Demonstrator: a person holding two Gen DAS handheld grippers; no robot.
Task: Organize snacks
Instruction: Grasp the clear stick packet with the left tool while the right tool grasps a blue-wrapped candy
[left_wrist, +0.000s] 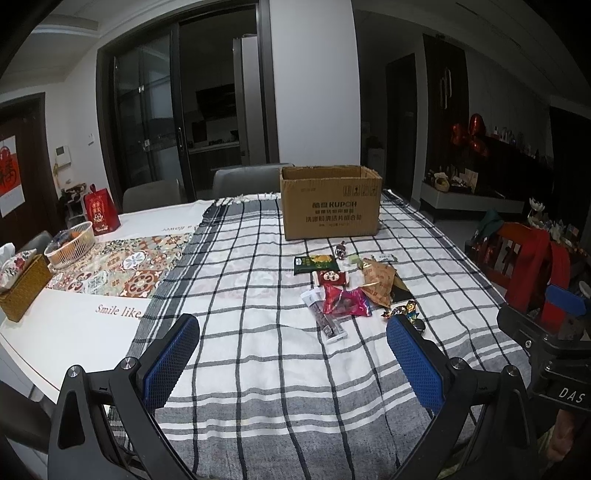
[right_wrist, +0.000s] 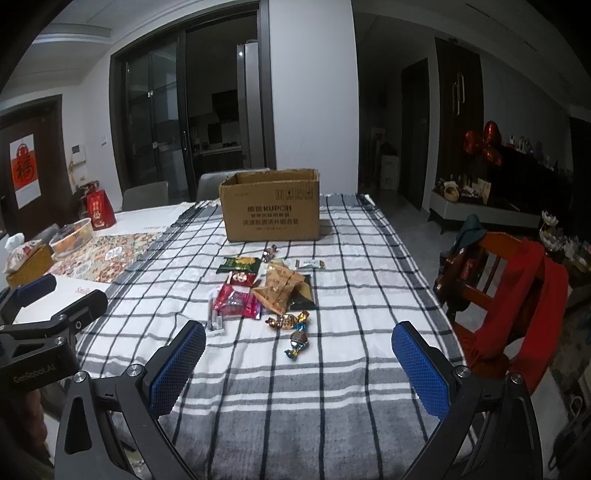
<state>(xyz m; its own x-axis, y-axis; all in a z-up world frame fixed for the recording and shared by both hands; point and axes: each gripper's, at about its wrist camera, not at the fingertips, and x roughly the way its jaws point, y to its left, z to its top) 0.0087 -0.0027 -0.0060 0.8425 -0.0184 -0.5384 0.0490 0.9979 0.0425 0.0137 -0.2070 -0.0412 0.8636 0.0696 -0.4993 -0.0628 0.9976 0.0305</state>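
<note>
Several snack packets lie in a loose pile on the checked tablecloth (left_wrist: 258, 350): a green packet (left_wrist: 316, 263) (right_wrist: 237, 264), a magenta packet (left_wrist: 345, 301) (right_wrist: 238, 302), a tan paper bag (left_wrist: 377, 282) (right_wrist: 279, 290) and foil-wrapped candies (right_wrist: 291, 326) (left_wrist: 402, 310). Behind them stands an open cardboard box (left_wrist: 330, 203) (right_wrist: 270, 206). My left gripper (left_wrist: 293, 332) hovers open just short of the pile, nothing between its blue pads. My right gripper (right_wrist: 299, 341) is open too, with the nearest candy (right_wrist: 298, 341) between its fingertips' line of view.
A white basket (left_wrist: 71, 244), a wicker tissue box (left_wrist: 22, 286) and a red gift bag (left_wrist: 101, 213) sit at the table's left. A wooden chair with red cloth (right_wrist: 517, 291) stands at the right edge. Grey chairs (left_wrist: 243, 181) are behind the box.
</note>
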